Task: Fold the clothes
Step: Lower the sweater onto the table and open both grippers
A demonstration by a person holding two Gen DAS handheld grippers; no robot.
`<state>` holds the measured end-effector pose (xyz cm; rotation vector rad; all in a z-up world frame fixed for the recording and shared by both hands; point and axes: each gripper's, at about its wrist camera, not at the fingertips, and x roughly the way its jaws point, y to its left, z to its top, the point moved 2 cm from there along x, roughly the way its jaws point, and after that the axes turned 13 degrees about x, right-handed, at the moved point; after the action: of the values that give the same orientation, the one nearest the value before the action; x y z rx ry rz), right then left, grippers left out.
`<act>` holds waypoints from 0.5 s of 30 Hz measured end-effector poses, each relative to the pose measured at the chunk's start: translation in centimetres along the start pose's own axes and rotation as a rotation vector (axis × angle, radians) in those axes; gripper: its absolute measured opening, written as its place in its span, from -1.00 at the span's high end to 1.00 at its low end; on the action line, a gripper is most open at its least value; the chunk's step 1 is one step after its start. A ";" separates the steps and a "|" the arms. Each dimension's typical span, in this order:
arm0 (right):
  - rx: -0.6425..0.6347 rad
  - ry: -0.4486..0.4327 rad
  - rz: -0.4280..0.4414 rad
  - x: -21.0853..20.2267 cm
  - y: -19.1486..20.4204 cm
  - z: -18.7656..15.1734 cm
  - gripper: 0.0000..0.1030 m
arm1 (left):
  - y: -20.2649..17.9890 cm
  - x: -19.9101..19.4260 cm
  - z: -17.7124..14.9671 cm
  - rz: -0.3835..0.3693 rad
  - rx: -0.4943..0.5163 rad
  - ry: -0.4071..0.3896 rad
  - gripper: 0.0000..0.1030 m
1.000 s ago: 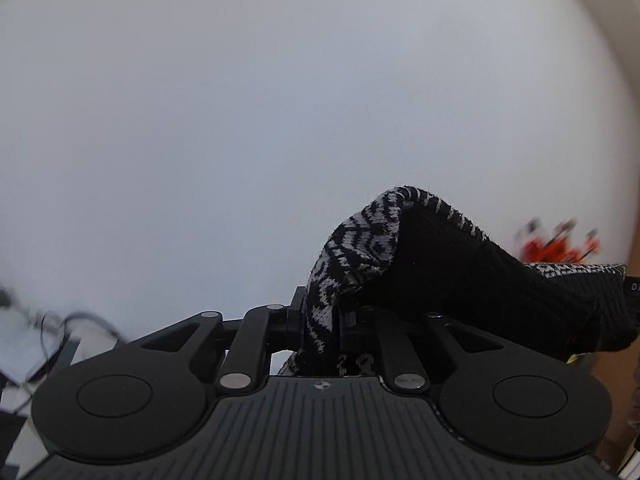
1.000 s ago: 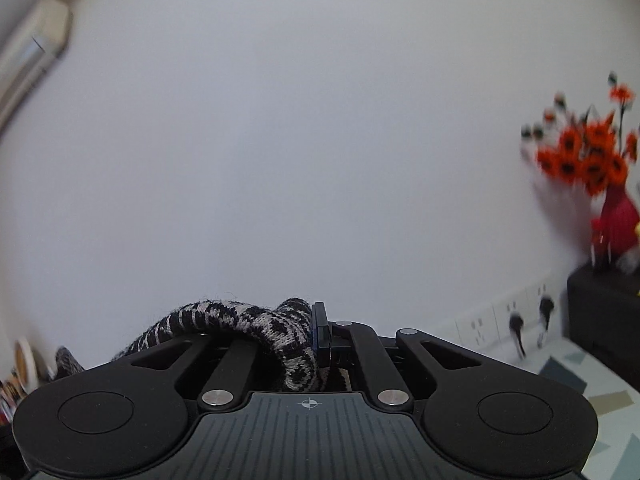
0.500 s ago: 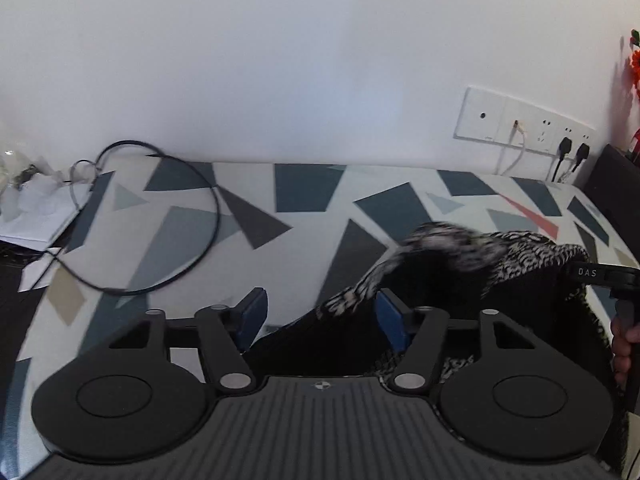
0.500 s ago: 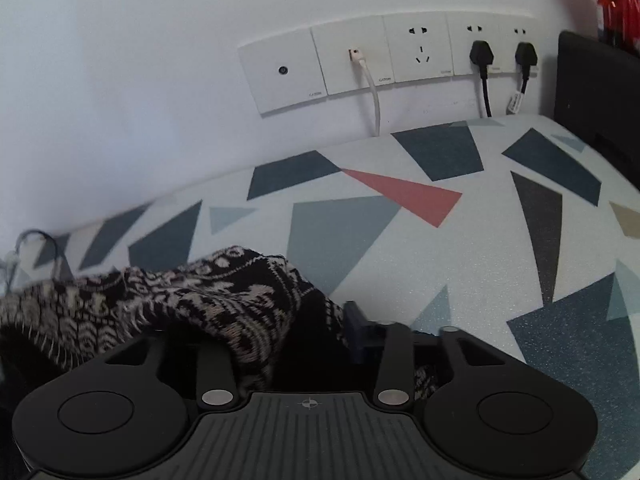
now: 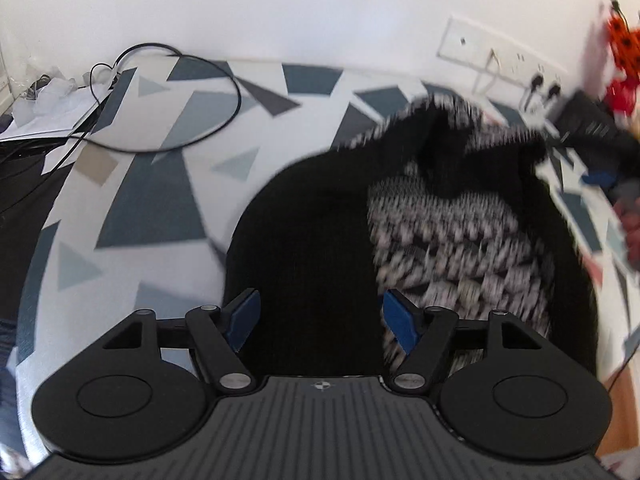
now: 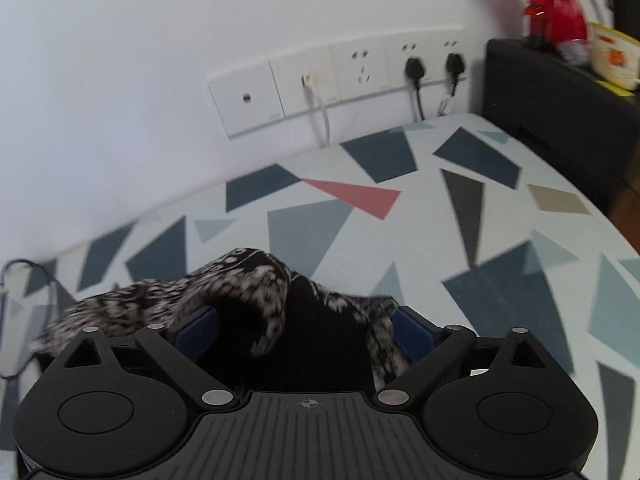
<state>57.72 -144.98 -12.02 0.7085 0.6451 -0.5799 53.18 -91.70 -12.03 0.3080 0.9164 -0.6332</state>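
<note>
A black sweater with black-and-white knitted pattern lies crumpled on the table with the geometric cloth. My left gripper is open, its blue pads wide apart over the sweater's black near part. My right gripper is open too, with the patterned sweater bunched between and in front of its blue pads. The right gripper also shows blurred at the far right of the left wrist view.
A black cable loop and white papers lie at the table's far left. Wall sockets with plugs run along the back wall. A black cabinet with a red vase of orange flowers stands to the right.
Both grippers came down from holding the sweater up against the wall and opened. The left let go first, the right after; the sweater dropped onto the table.
</note>
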 end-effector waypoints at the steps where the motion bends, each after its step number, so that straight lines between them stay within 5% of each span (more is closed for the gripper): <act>1: 0.000 -0.003 0.006 -1.2 -0.3 -0.5 -0.80 | 0.0 -0.1 -0.9 -0.002 0.009 0.009 -0.35; 8: -0.020 0.073 0.005 -7.8 -4.4 -7.3 -0.71 | -0.3 -1.2 -6.3 -0.040 0.045 0.072 -0.35; 15: -0.053 0.193 -0.014 -10.1 -6.6 -14.7 -0.71 | 0.0 -2.0 -8.1 -0.034 0.037 0.072 -0.59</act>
<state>41.71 -135.56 -16.18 0.7156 0.8430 -0.5089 47.13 -86.88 -15.16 0.3509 0.9811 -0.6751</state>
